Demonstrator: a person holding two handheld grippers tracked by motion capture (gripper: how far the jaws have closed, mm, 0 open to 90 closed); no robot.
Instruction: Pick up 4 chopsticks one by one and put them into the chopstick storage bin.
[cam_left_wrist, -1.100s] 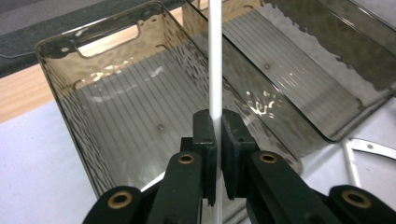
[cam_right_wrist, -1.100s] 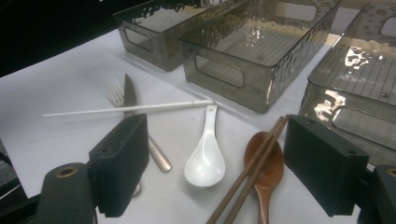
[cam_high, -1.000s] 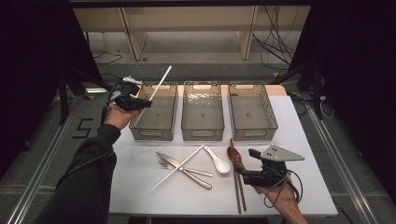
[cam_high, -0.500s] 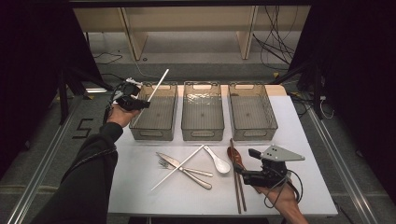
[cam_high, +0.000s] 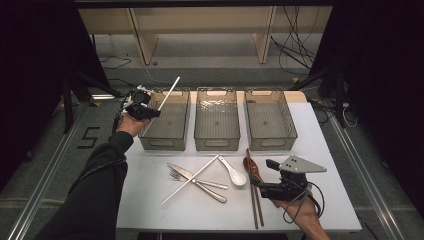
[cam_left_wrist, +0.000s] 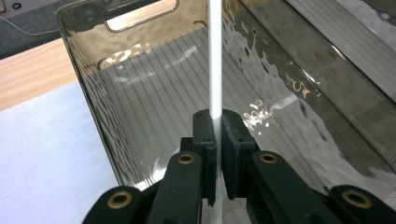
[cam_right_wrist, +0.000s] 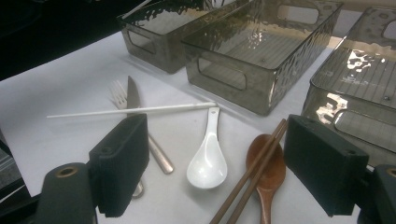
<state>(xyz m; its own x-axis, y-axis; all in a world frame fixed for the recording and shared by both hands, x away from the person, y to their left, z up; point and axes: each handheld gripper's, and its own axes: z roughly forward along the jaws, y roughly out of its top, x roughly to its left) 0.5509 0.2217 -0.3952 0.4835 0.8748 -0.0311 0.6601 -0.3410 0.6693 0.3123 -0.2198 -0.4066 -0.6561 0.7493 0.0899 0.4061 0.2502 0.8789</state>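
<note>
Fingers of the left gripper (cam_left_wrist: 215, 154) are clamped on a white chopstick (cam_left_wrist: 215, 56), which rises slanting over the near left corner of the left bin (cam_high: 167, 120) of three clear bins at the back of the worktop (cam_high: 325, 150). At the front right, the right gripper (cam_right_wrist: 217, 158) rests low with its fingers wide apart and nothing between them, facing a white spoon (cam_right_wrist: 208, 161), a wooden spoon (cam_right_wrist: 266, 175) and brown chopsticks (cam_right_wrist: 254, 172). A second white chopstick (cam_right_wrist: 130, 110) lies across a knife (cam_right_wrist: 133, 95) and fork (cam_right_wrist: 119, 93) nearby.
</note>
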